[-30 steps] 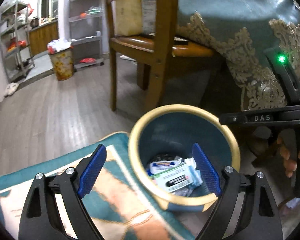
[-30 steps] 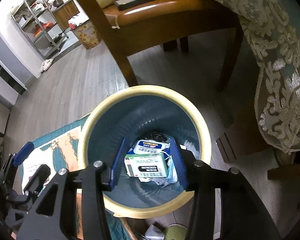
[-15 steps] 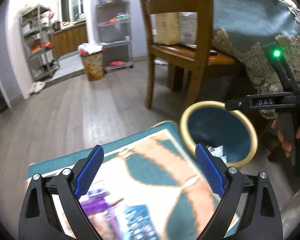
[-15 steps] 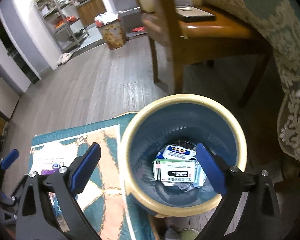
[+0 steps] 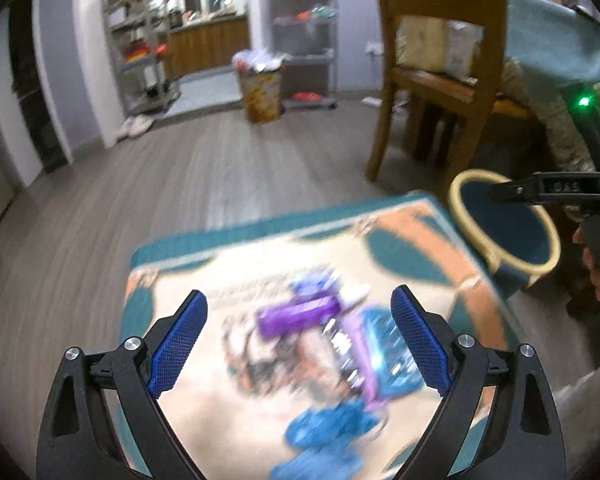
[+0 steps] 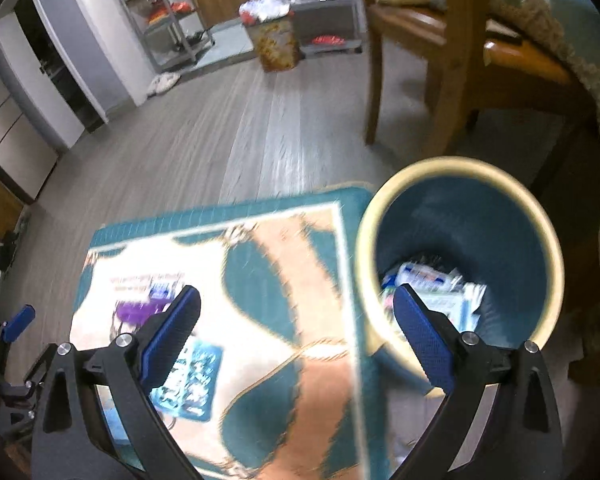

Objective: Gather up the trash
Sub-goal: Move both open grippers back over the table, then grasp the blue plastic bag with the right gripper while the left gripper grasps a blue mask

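Note:
A round blue bin with a cream rim (image 6: 540, 216) stands at the rug's right edge and holds several boxes and wrappers (image 6: 428, 280); it also shows in the left wrist view (image 5: 464, 184). On the rug lie a purple packet (image 5: 296, 316), a blue patterned packet (image 5: 388, 356) and a crumpled blue piece (image 5: 324, 436), all blurred. My left gripper (image 5: 298, 340) is open and empty above them. My right gripper (image 6: 296, 332) is open and empty, straddling the rug and the bin's left rim. The purple packet (image 6: 134, 312) and blue packet (image 6: 190, 376) show at its left.
A teal, cream and orange rug (image 5: 380, 248) lies on grey wood floor. A wooden chair (image 5: 440, 76) and a table with a teal lace-edged cloth (image 5: 552, 64) stand behind the bin. A full patterned bin (image 5: 260, 88) and metal shelves (image 5: 140, 40) stand far back.
Both grippers have swung left, away from over the bin and toward the packets on the rug. My right gripper has opened wide. The bin now sits at the right of both views.

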Tool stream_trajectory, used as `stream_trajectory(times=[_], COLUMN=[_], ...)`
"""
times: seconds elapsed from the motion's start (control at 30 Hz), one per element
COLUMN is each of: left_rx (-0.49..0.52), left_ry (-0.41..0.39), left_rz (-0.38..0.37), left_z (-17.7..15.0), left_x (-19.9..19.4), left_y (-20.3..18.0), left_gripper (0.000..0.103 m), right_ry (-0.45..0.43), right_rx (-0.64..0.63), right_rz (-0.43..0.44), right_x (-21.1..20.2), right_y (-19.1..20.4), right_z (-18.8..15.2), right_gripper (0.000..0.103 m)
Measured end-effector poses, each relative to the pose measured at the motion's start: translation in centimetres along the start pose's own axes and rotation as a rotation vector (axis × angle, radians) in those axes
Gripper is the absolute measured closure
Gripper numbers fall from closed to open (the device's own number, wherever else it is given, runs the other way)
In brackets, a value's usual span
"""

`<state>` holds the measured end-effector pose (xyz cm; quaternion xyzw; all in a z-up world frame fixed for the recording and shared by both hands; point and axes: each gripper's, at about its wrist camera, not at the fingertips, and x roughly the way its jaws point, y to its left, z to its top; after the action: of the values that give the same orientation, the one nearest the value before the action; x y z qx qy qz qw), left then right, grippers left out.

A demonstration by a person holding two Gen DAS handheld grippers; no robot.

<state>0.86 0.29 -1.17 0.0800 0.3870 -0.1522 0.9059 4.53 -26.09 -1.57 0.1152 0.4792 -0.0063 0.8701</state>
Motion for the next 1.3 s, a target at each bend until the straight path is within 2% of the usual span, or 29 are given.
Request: stream_trajectory(times=[0.23,0.33,0.43,0.5,0.67,0.83,0.93,1.0,1.1,1.13,1.2,1.3], left_rx=[-0.042,-0.053,-0.109,-0.120,-0.214,-0.284,-0.301,-0.311,-0.331,-0.333,-0.354,-0.385], left_ry=[0.072,0.078,0.077,0.063,0.054,0.036,0.038,0.043,0.033,0.030,0.020,0.015], left_rz=[0.048,0.058,0.052,0.072,0.125,0.169,0.190,0.199,0.206,0.207,0.204,0.192], left_z=[-3.6,-4.2,-4.6,-4.8,-5.4,-6.1,-6.7,-7.2,-7.8,-7.9,-8.2,-9.0], left_x=[0.2,0.0,-0.5,-1.0,-2.1,-3.4,-3.9,-4.2,-5.0,-5.2,-5.7,-6.0], left_y=[3.3,4.2,5.7,6.5,9.7,12.2,12.6,12.7,12.4,12.2,11.7,10.3], left_gripper=[0.010,0.010,0.010,0.010,0.010,0.010,0.010,0.010,0.010,0.010,0.010,0.011], right_ry=[0.044,0.069,0.085,0.092,0.111,0.119,0.151,0.185,0.231,0.249,0.241,0.198], right_rx=[-0.085,-0.098,-0.139,-0.179,-0.361,-0.543,-0.594,-0.625,-0.665,-0.676,-0.678,-0.598], right_rz=[-0.039,-0.032,-0.030,0.003,0.138,0.253,0.257,0.241,0.233,0.236,0.242,0.274], right_x=[1.4,2.0,2.4,2.8,3.6,3.7,4.7,5.7,6.7,7.0,6.9,5.7], right_y=[4.8,6.5,8.2,9.7,14.8,19.3,20.9,21.6,22.1,22.2,22.0,20.9], right_z=[-3.0,-4.2,-5.2,-6.1,-9.3,-11.8,-12.8,-13.3,-14.1,-14.4,-14.3,-12.6], right_gripper=[0.008,0.008,0.008,0.010,0.035,0.043,0.045,0.051,0.068,0.082,0.084,0.085])
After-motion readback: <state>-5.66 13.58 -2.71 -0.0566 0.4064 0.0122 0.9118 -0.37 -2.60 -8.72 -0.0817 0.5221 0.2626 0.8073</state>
